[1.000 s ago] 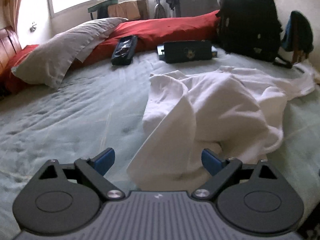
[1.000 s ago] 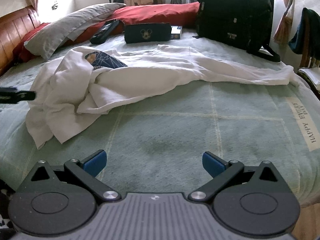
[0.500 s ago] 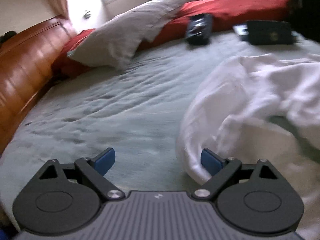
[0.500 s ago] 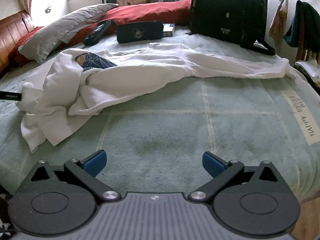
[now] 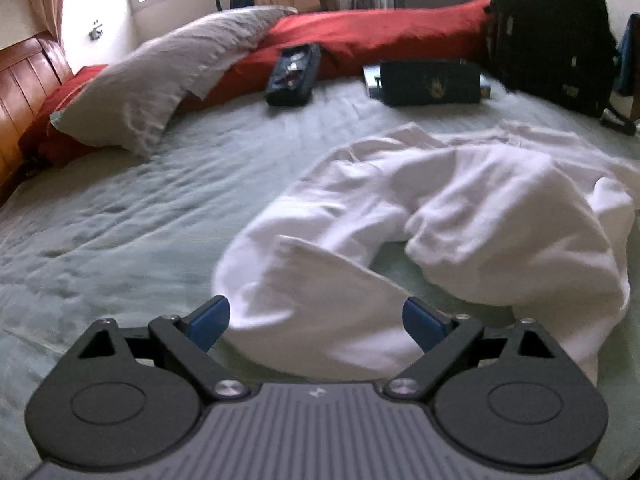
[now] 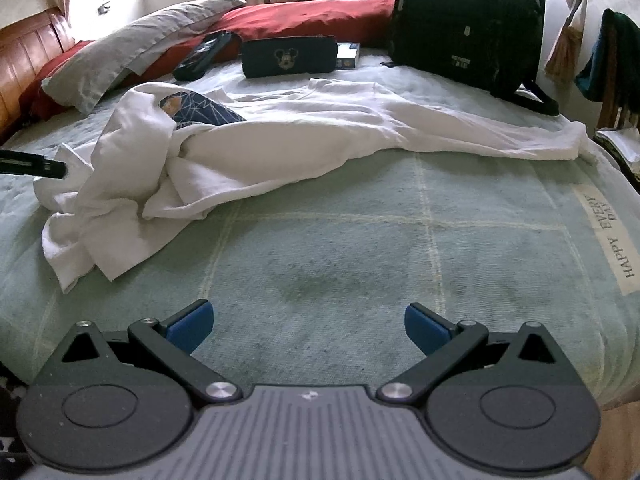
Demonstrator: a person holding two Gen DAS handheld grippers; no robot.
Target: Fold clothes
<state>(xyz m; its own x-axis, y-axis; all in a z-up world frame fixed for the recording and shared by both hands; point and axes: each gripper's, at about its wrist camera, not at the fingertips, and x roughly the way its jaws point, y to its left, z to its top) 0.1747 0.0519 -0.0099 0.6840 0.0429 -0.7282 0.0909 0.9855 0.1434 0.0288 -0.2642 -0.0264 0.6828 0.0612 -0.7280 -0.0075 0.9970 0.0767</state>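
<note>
A crumpled white garment [image 5: 440,220] lies on the pale green bedspread [image 5: 120,220]. Its near flap reaches between the blue fingertips of my left gripper [image 5: 316,322], which is open. In the right wrist view the same white garment [image 6: 300,136] stretches across the bed, bunched at the left, with a dark blue printed patch [image 6: 200,114] showing in a fold. My right gripper [image 6: 306,326] is open over bare bedspread [image 6: 360,260], well short of the cloth. The tip of the left gripper [image 6: 36,164] pokes in at the left edge.
A grey pillow [image 5: 160,80] and a red bolster [image 5: 380,44] lie along the far side. A dark pouch [image 5: 294,76], a Mickey-print case [image 6: 288,58] and a black backpack [image 6: 464,20] sit behind the garment. A wooden headboard [image 5: 24,88] is at left.
The left gripper swung left toward the headboard, then back right, and now sits closer to the garment's near flap. The right gripper drifted only slightly. Both stayed open.
</note>
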